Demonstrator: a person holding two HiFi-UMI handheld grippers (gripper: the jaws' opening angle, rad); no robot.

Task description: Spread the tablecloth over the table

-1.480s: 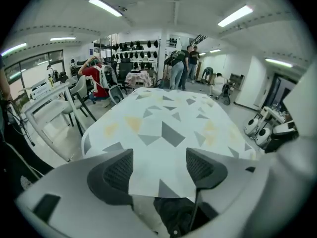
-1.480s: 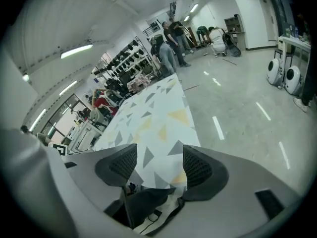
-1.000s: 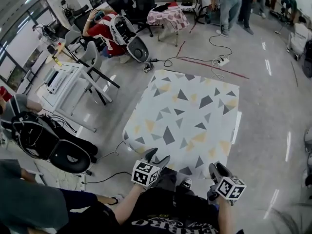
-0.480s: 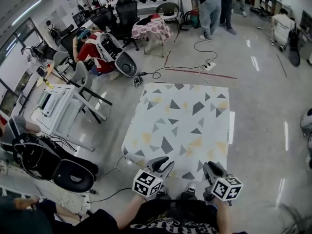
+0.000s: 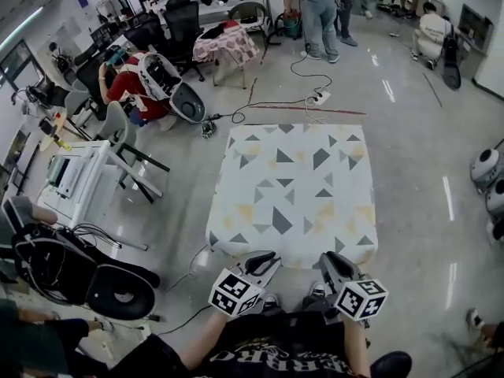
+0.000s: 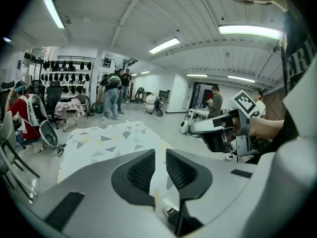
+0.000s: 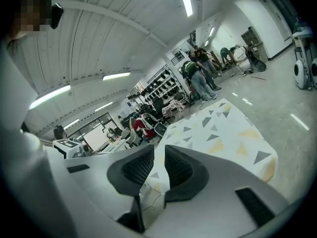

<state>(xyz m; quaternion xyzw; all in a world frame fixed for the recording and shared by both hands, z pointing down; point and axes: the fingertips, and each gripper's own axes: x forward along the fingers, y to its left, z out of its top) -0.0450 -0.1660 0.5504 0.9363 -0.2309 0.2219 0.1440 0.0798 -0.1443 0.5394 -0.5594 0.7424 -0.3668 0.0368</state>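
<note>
Tablecloth (image 5: pixel 295 195) flat over table; I judge spreading done. Left gripper (image 5: pixel 268 260), right gripper (image 5: pixel 329 260): all 4 jaws closing, empty.

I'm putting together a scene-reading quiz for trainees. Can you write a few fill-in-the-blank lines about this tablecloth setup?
1. The tablecloth is white with grey and yellow ____.
2. The white power strip lies on the ____ beyond the cloth's far edge.
3. The seated person at the head view's upper left wears a ____ top.

Missing words: triangles; floor; red.
</note>
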